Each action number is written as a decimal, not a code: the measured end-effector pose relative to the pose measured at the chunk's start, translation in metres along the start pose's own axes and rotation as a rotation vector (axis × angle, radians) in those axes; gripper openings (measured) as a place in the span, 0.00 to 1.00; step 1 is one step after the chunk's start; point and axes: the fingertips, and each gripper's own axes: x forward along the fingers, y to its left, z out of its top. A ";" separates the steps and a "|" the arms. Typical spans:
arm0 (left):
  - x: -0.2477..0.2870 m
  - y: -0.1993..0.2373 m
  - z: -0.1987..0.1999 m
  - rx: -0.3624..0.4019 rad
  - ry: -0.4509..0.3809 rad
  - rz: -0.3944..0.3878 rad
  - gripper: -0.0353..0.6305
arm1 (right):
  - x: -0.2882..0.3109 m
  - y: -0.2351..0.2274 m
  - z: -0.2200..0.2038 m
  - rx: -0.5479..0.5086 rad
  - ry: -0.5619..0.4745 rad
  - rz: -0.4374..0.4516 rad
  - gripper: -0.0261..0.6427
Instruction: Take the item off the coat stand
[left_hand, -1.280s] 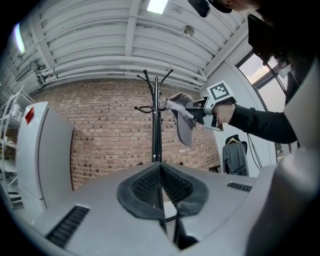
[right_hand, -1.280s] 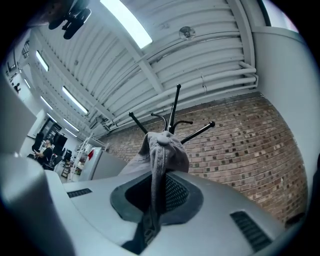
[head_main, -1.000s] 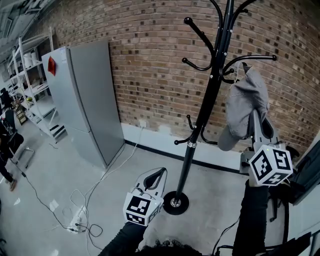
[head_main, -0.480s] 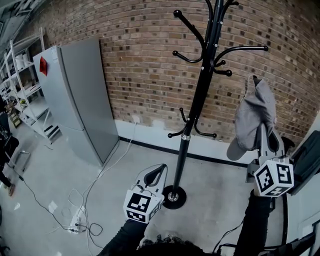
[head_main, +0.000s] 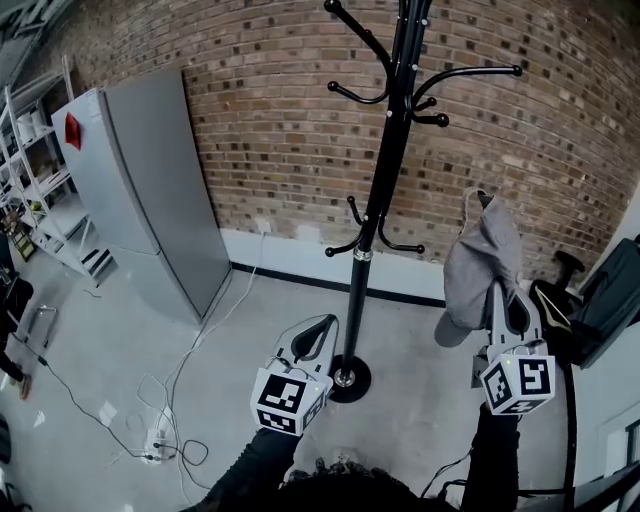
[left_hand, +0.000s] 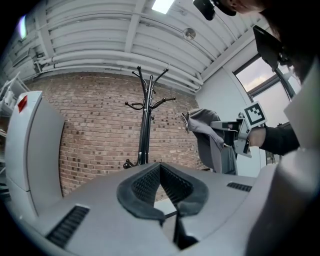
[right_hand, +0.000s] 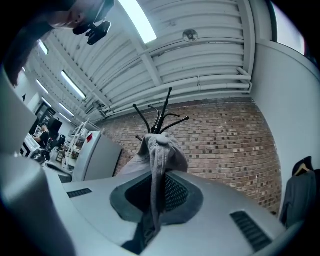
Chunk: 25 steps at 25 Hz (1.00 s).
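Note:
The black coat stand (head_main: 376, 200) rises from a round base on the floor, in front of the brick wall. A grey cap (head_main: 480, 262) hangs clear of the stand's arms, to the right of the pole and below them. My right gripper (head_main: 499, 296) is shut on the cap's cloth, which runs up between the jaws as a grey cap (right_hand: 160, 150) in the right gripper view, with the coat stand (right_hand: 158, 116) behind. My left gripper (head_main: 322, 325) is low, just left of the pole, shut and holding nothing. The left gripper view shows the coat stand (left_hand: 145, 125) and the cap (left_hand: 206, 134).
A tall grey cabinet (head_main: 150, 190) stands against the wall at the left, with white shelving (head_main: 35, 160) beyond it. Cables and a power strip (head_main: 160, 440) lie on the floor at the lower left. A dark chair (head_main: 600, 310) is close on the right.
My right gripper has come down and away from the stand's upper arm with the cap in it. The cap now hangs free of the hooks. The left gripper has hardly moved.

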 end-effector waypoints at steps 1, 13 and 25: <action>0.000 -0.002 0.000 0.001 -0.001 0.001 0.06 | -0.005 0.002 -0.005 0.000 0.006 -0.001 0.07; 0.005 -0.019 -0.002 -0.001 0.004 -0.007 0.06 | -0.046 0.008 -0.061 0.021 0.109 -0.038 0.07; 0.002 -0.016 -0.009 -0.006 0.017 0.018 0.06 | -0.073 0.015 -0.091 0.039 0.160 -0.037 0.07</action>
